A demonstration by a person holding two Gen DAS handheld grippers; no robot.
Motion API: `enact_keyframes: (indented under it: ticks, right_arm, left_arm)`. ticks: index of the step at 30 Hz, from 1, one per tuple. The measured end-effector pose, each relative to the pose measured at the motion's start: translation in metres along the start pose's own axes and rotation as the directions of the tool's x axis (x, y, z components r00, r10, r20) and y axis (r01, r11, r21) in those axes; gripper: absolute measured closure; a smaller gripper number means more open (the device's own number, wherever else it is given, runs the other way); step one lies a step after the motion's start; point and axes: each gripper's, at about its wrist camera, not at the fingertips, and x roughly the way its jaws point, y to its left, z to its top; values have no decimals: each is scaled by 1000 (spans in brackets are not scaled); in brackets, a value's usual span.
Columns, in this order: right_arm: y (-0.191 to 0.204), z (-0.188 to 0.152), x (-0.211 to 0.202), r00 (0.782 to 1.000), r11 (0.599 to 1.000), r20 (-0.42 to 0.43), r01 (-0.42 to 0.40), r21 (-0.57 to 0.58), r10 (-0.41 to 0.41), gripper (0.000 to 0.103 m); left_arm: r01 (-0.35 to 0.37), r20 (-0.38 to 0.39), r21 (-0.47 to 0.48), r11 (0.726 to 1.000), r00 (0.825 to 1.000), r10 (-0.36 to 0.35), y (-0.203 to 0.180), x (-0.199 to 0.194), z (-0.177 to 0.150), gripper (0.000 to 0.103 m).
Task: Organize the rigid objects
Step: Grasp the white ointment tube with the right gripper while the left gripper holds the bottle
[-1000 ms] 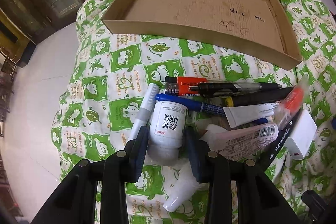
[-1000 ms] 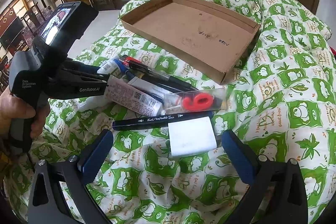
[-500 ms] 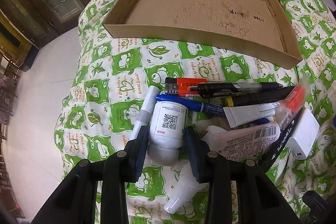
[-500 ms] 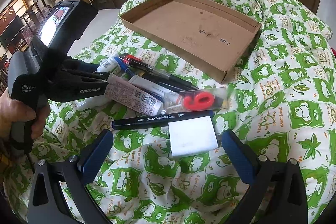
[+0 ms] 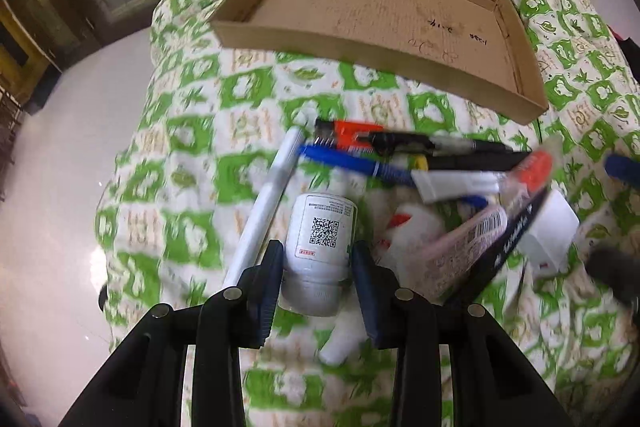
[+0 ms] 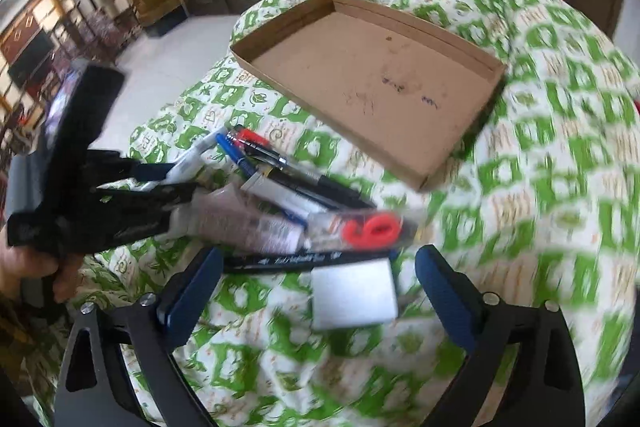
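My left gripper (image 5: 316, 267) clamps the white bottle (image 5: 320, 247) beside a white marker (image 5: 264, 203), while my right gripper (image 6: 318, 279), closing, straddles the untouched white block (image 6: 354, 297) below crowded pens (image 6: 280, 167).

A quilt (image 6: 560, 155) in green and white checks, holding a tray and a heap of small things.
A shallow cardboard tray (image 5: 520, 103) lies on the far part of the quilt, its floor marked with handwriting. Nearer, well apart from it, a pile rests on the cloth: a white marker (image 5: 264, 203), a blue pen (image 5: 352, 163), a black pen (image 6: 304, 179), a long black marker (image 6: 304, 261), a white tube (image 5: 456, 183), and a white block (image 6: 354, 297) just beside the black marker.
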Motion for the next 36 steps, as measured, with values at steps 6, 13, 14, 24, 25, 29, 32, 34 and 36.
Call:
enact_keyframes:
  ticks: [6,13,14,24,25,29,32,34,36]
  right_arm:
    - [29,12,47,964,966,-228,-182,-181,139,24]
    - [39,12,63,966,959,-224,-180,-221,129,36]
    - [38,13,63,970,956,-214,-164,-243,113,36]
    - [73,11,85,973,872,-231,-132,-471,23,23]
    - [76,11,88,974,862,-225,-127,-492,15,23]
    - [86,11,101,976,838,-218,-128,-530,11,33]
    - [82,19,101,974,859,-222,-154,-488,49,46]
    - [70,25,98,967,877,-239,-186,-443,84,56]
    - [59,33,100,955,905,-261,-229,-359,139,60]
  left_arm:
    - [51,-7,-78,996,999,-51,13,0,-7,66]
    - [87,-26,-125,988,995,-91,21,13,-1,66]
    - [91,-35,-136,986,995,-97,24,19,2,66]
    - [141,-19,-202,969,989,-148,41,25,5,66]
    - [145,-19,-206,968,988,-152,42,25,5,66]
    - [148,-14,-205,967,988,-154,51,24,-1,66]
    - [150,-13,-209,966,988,-156,53,26,-1,66]
    - [150,-13,-213,965,988,-156,54,26,-2,68]
    - [149,-13,-220,964,988,-156,56,26,-2,68]
